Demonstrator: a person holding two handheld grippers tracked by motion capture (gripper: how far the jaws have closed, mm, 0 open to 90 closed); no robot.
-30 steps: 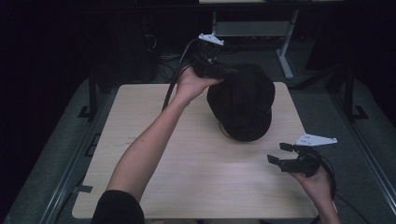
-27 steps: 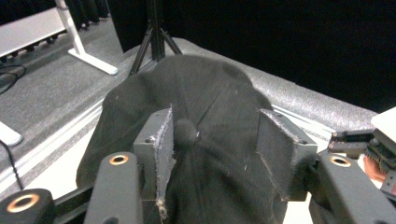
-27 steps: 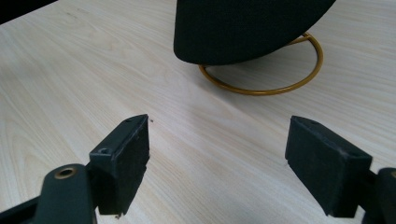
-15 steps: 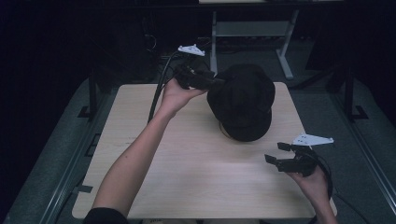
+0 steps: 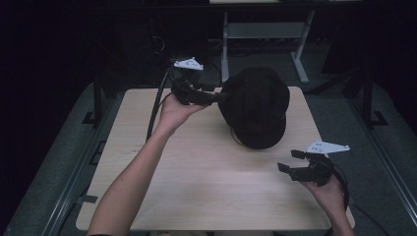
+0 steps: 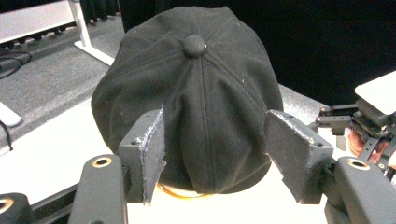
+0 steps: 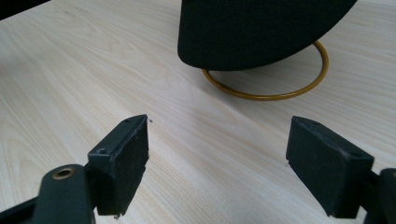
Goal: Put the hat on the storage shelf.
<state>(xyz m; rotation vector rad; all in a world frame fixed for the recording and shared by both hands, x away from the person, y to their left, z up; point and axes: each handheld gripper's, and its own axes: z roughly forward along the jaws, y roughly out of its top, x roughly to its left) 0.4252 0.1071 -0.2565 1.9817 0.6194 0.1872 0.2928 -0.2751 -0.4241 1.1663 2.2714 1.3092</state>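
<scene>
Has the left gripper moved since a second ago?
Yes. The left gripper has drawn back leftward off the black cap, toward the table's left side, jaws opening.

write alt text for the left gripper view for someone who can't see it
A black cap with a button on top sits on a pale wooden table, framed between the open padded jaws of the left gripper, which do not press on it. A yellow ring peeks out under the cap.

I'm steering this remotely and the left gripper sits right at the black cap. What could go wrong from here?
1. The left gripper, whose jaws have just been opening, has nothing clamped; closing now may only pinch loose fabric of the cap.
2. A push could slide the cap off the yellow ring under it.
3. The right gripper waits open, apart from the cap.
</scene>
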